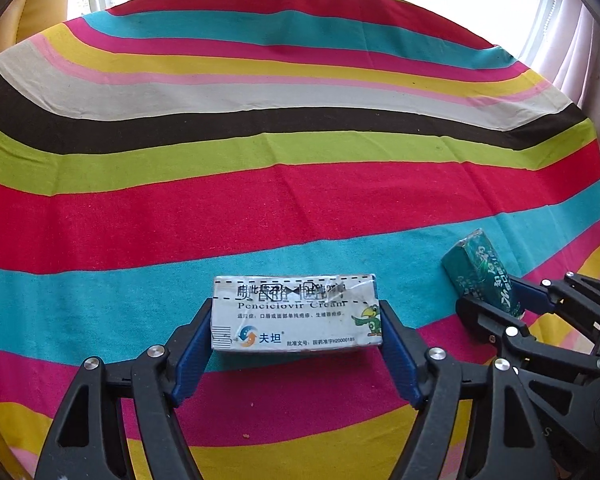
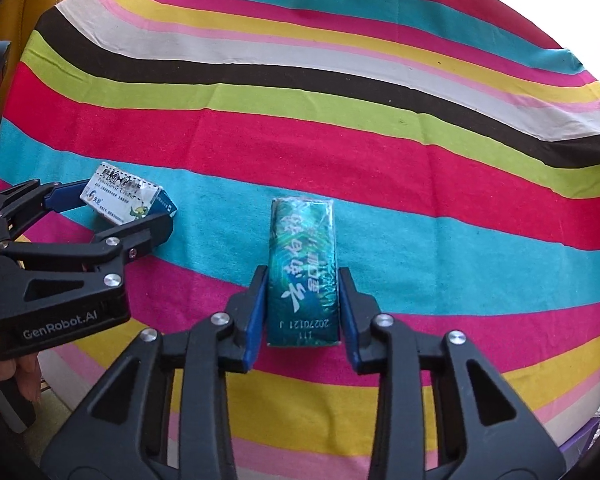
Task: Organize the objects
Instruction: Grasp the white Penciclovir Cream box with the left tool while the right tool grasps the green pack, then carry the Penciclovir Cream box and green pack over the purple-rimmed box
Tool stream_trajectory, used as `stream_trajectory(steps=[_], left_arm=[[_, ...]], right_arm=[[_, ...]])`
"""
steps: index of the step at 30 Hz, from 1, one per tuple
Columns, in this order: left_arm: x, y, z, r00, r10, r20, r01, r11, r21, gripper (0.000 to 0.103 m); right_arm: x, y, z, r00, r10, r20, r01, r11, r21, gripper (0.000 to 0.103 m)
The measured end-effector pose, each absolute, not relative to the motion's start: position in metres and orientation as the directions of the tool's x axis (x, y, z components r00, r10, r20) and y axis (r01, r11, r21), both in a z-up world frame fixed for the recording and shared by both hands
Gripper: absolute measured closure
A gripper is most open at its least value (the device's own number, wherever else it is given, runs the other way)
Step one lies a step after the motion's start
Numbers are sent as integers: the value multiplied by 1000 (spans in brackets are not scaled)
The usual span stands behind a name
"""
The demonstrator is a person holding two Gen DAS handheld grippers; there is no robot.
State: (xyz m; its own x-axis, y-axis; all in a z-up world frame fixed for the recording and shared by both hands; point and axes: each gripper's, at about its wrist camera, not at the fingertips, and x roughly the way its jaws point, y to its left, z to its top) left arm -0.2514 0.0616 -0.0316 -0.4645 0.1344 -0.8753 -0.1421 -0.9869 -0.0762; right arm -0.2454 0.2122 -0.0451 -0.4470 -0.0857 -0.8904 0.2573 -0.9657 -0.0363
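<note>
White cream box [image 1: 296, 312] sits over the striped worktop [image 1: 300, 200], pinched endwise by the left claw [image 1: 296, 338]; to its right the green packet [image 2: 302, 270] is pinched by the right claw [image 2: 303, 300]. Better to set both down flat, parallel, just beside each other, before releasing.

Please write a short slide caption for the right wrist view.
Right gripper holds a green packet over the striped cloth; left gripper holds a white box.

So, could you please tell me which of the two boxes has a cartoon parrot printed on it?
The white box, held between the left tongs. Its parrot sits at one corner; the green box in the right tongs shows only lettering.
</note>
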Motion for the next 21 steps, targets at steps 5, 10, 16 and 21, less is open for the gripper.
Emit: stream_trajectory(steps=[5,10,16,21], left_arm=[[-238,68,-23,-476,141,-868,-156,-985,-74,27],[-219,71,-8,-503,138,-853,-165,-984,-62,27],[-193,74,10,-533,144,-834,-167,-984,-63,27],[-174,75,16,-544,150,-826,-169,-983,-67,27]], right_arm=[[-231,218,-40,-451,-82,-889,235,-972,-29,66],[-212,228,-26,-468,-74,-881,205,-978,-27,66],[-187,238,-13,-485,-68,-872,168,-986,-17,66],[-170,240,-4,-504,-69,-861,149,-989,-7,66]])
